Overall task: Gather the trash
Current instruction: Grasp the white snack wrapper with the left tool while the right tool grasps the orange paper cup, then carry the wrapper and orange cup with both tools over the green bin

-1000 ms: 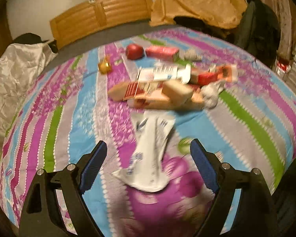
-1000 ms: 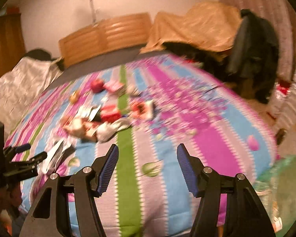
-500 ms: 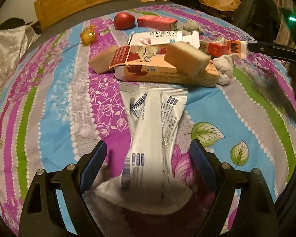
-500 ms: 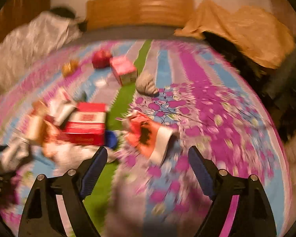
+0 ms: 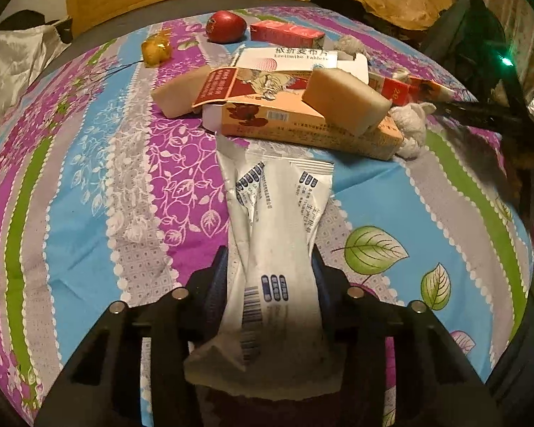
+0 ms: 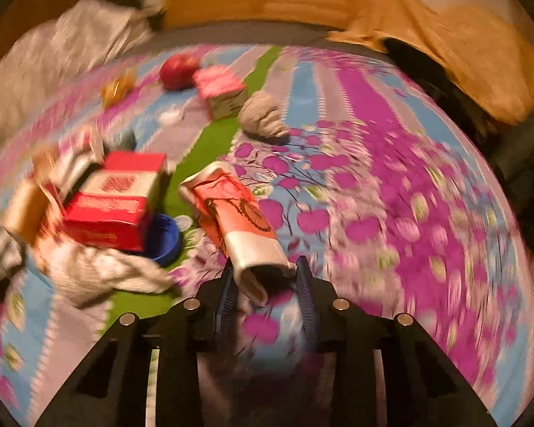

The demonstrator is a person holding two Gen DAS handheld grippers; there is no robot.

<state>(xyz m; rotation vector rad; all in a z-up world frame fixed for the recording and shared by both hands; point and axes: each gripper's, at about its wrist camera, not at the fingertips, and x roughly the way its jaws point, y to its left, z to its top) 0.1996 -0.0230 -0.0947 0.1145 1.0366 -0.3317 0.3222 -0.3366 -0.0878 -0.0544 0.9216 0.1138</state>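
Obscured: I find the right view motion-blurred.
Left gripper: clamped on crumpled white foil wrapper.
Right gripper: closed around orange-and-white carton.

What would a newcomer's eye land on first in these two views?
The white wrapper, pinched in the left tool over the striped bedspread. Next, the orange-and-white carton caught in the right tool. Behind the wrapper, boxes lie heaped, a red apple farthest back.

On the bedspread, a wrapper lies before stacked boxes, an apple seemingly behind them.
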